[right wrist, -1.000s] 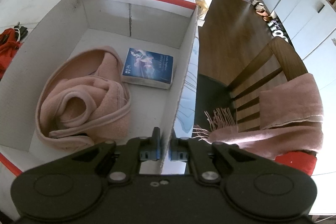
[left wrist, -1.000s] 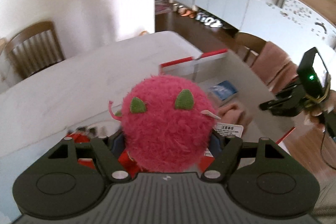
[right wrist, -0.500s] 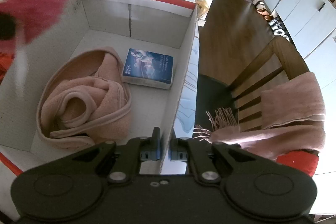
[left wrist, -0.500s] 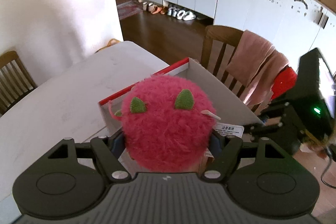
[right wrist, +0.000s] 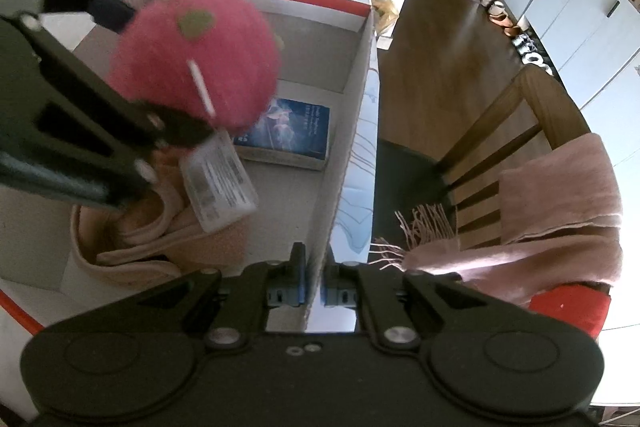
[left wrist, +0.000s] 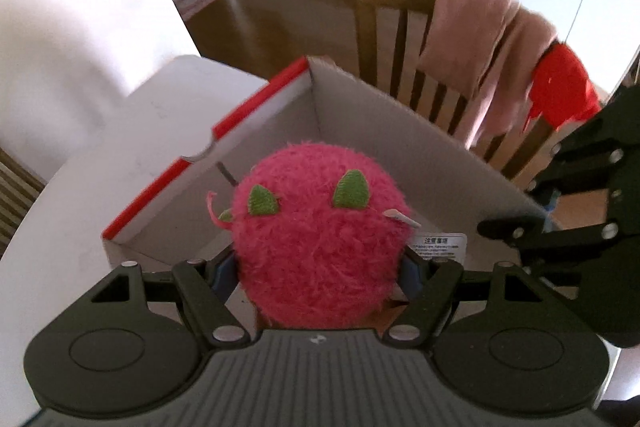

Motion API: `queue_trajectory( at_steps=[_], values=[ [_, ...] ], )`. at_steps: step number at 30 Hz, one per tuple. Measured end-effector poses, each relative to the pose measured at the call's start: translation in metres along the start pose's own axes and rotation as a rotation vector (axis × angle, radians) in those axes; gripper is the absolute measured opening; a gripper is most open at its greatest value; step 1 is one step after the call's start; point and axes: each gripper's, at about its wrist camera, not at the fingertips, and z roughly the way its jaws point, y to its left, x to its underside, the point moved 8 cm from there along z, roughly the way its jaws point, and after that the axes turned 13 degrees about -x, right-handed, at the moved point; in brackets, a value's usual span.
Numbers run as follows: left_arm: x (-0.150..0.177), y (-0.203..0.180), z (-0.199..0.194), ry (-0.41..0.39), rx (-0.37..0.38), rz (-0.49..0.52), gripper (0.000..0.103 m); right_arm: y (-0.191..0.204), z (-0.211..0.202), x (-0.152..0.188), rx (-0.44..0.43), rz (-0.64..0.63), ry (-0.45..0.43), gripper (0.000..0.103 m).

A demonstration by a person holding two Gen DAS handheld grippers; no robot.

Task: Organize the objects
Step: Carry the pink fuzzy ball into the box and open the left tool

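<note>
Tabletop box (left wrist: 256, 99) sits mid-frame, directly beneath the pink plush (left wrist: 320, 239) clamped in the left gripper (left wrist: 320, 267); right gripper (right wrist: 314, 267) pinches its wall.

The right gripper (right wrist: 313, 267) pinches the box's right wall (right wrist: 352, 131), while the left gripper (right wrist: 132, 75) holds a pink plush ball (right wrist: 192, 55) above the towel (right wrist: 160, 239) and book (right wrist: 288, 135) inside.

left gripper (left wrist: 320, 267): black plastic, grey ridged top, blue finger pads, two round bumps, shiny silver screws | right gripper (right wrist: 313, 275): black plastic, blue pads (right wrist: 298, 281), silver screws, two round bumps, tiny holes
</note>
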Motion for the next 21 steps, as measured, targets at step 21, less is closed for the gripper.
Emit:
queue_trajectory(
  at_steps=[21],
  values=[
    [0.009, 0.002, 0.013, 0.033, 0.004, -0.016, 0.092, -0.004, 0.0, 0.001, -0.009, 0.006, 0.001, 0.005]
  ],
)
